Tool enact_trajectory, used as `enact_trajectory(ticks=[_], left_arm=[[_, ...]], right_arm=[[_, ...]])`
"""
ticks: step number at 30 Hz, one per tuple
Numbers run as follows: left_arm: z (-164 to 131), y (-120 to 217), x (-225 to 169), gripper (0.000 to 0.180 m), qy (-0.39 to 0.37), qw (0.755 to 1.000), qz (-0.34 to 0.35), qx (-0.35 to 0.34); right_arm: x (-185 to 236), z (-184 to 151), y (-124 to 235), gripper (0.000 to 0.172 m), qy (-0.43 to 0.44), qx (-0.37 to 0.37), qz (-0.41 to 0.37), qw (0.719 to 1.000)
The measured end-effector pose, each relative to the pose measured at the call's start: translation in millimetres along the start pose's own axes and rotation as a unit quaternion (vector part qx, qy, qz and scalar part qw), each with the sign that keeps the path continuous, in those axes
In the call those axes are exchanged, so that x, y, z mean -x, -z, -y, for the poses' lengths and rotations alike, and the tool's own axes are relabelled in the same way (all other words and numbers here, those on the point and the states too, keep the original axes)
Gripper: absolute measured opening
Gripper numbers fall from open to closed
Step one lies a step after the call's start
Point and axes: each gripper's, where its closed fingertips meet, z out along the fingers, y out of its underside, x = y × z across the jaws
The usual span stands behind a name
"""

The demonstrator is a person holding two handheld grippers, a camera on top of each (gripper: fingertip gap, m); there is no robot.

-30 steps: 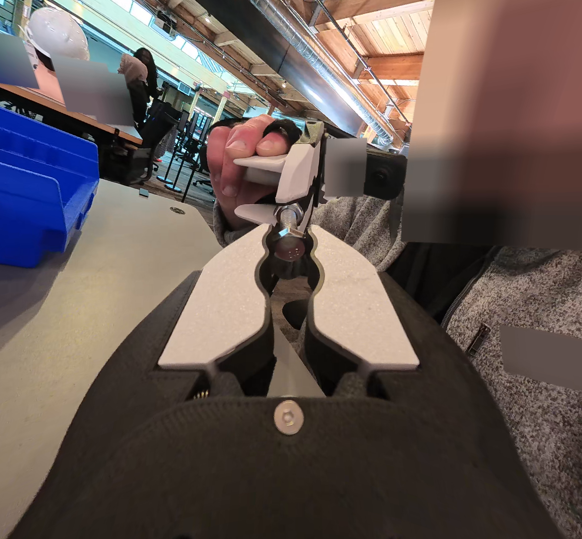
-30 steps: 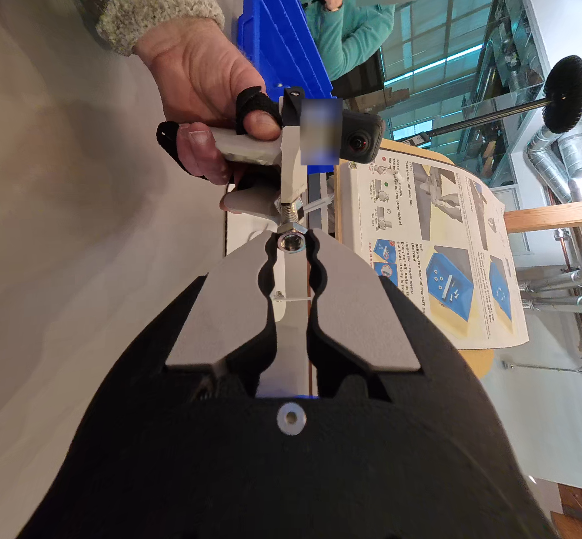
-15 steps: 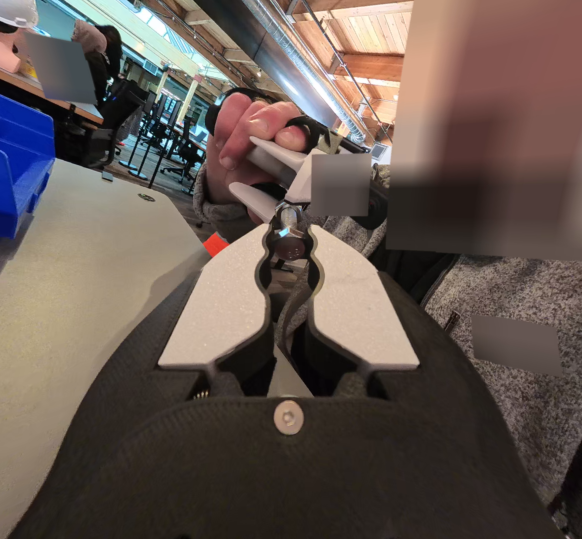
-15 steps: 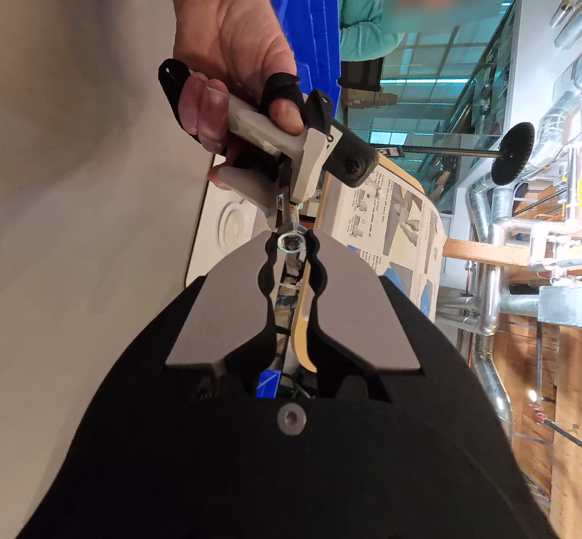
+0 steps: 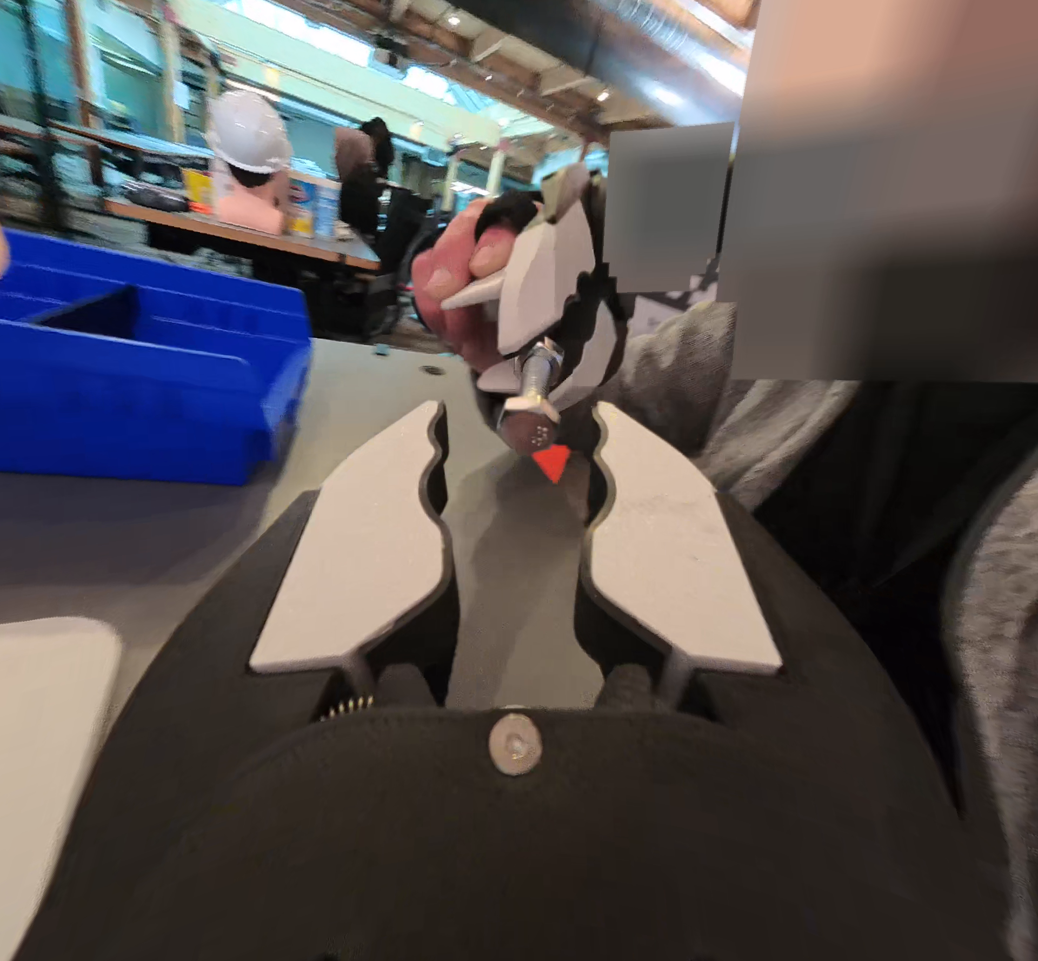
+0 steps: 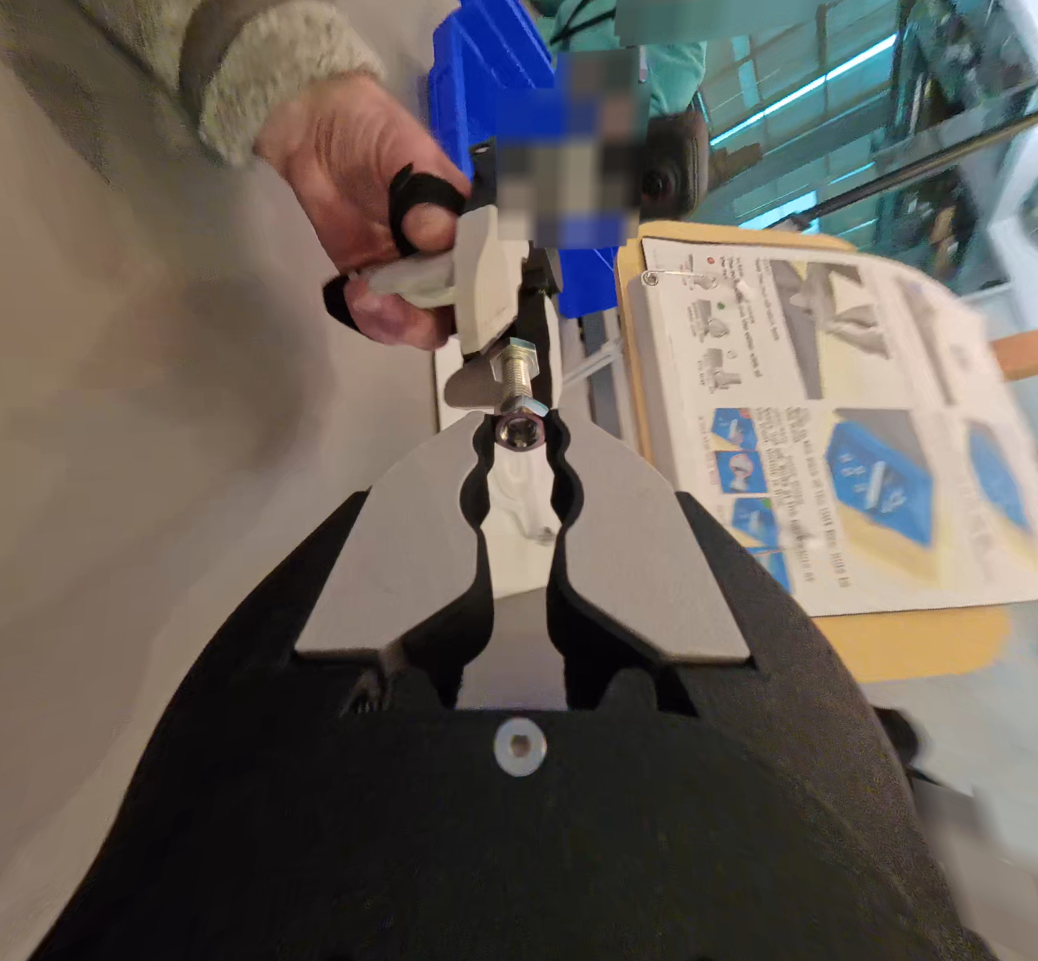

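Left gripper [image 5: 519, 408] is standing wide open at frame centre, its pads flanking the hex bolt [image 5: 528, 428] head without touching it. Right gripper [image 6: 519, 420] is pinching the nut [image 6: 519, 435] on the bolt's threaded end, carrying both above the grey table [image 5: 365, 383].

My left hand-held gripper [image 5: 519, 428] stands with its two pale fingers [image 5: 370, 529] spread wide, neither pad touching anything. Just beyond their tips, the right hand-held gripper [image 5: 539, 366] clamps a nut on a silver bolt [image 5: 531, 417], whose hex head faces me in the gap. A small red triangle [image 5: 551, 463] shows right under the bolt head. Left of the bolt, a blue bin [image 5: 140, 389] sits on the grey bench [image 5: 359, 389].
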Motion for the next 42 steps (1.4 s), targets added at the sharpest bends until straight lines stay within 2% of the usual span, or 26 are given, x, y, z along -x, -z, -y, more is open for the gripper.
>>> enact_trajectory(ticks=[4,9,11,16,18,21,23,24,26,28,30,33,37,40,42], left_arm=[[0,4,10,0.039,-0.151,0.982,0.102,0.055],[0,-2,9,0.032,-0.255,0.949,0.159,0.098],[-2,-5,8,0.025,-0.311,0.925,0.179,0.120],[-8,-6,6,0.019,-0.335,0.911,0.189,0.148],[-9,-6,7,0.019,-0.300,0.924,0.182,0.152],[-6,-8,-1,0.018,-0.158,0.976,0.114,0.098],[-2,-10,-10,0.018,-0.056,0.997,0.046,0.035],[-3,-9,-13,0.018,0.007,1.000,0.006,0.014],[-1,-6,-15,0.017,0.075,0.996,-0.042,-0.028],[-3,-5,-13,0.017,0.111,0.991,-0.064,-0.039],[-3,-3,-11,0.017,0.128,0.988,-0.075,-0.047],[2,-1,-13,0.017,0.132,0.986,-0.083,-0.062],[0,1,-10,0.017,0.125,0.988,-0.074,-0.060],[-6,5,-6,0.017,0.082,0.996,-0.040,-0.020],[-6,12,-2,0.017,0.060,0.998,-0.015,-0.006]], right_arm=[[-4,-4,5,0.018,-0.167,-0.064,0.039,0.983],[2,-7,6,0.018,-0.325,-0.133,0.098,0.931],[6,-4,6,0.018,-0.378,-0.163,0.127,0.902],[11,-3,6,0.019,-0.454,-0.197,0.163,0.853],[12,-5,5,0.018,-0.437,-0.192,0.153,0.866],[11,-4,5,0.018,-0.366,-0.176,0.119,0.906],[11,1,6,0.018,-0.253,-0.147,0.077,0.953],[11,4,8,0.018,-0.191,-0.125,0.062,0.972],[12,3,5,0.018,-0.057,-0.060,0.023,0.996],[10,1,4,0.018,0.050,-0.007,-0.010,0.999],[8,-2,3,0.018,0.140,0.038,-0.035,0.989],[1,-7,4,0.018,0.209,0.076,-0.069,0.973],[0,-9,8,0.018,0.185,0.072,-0.068,0.978],[-10,-16,22,0.018,0.050,0.040,-0.054,0.997],[-25,-41,38,0.018,-0.038,0.056,-0.054,0.996]])
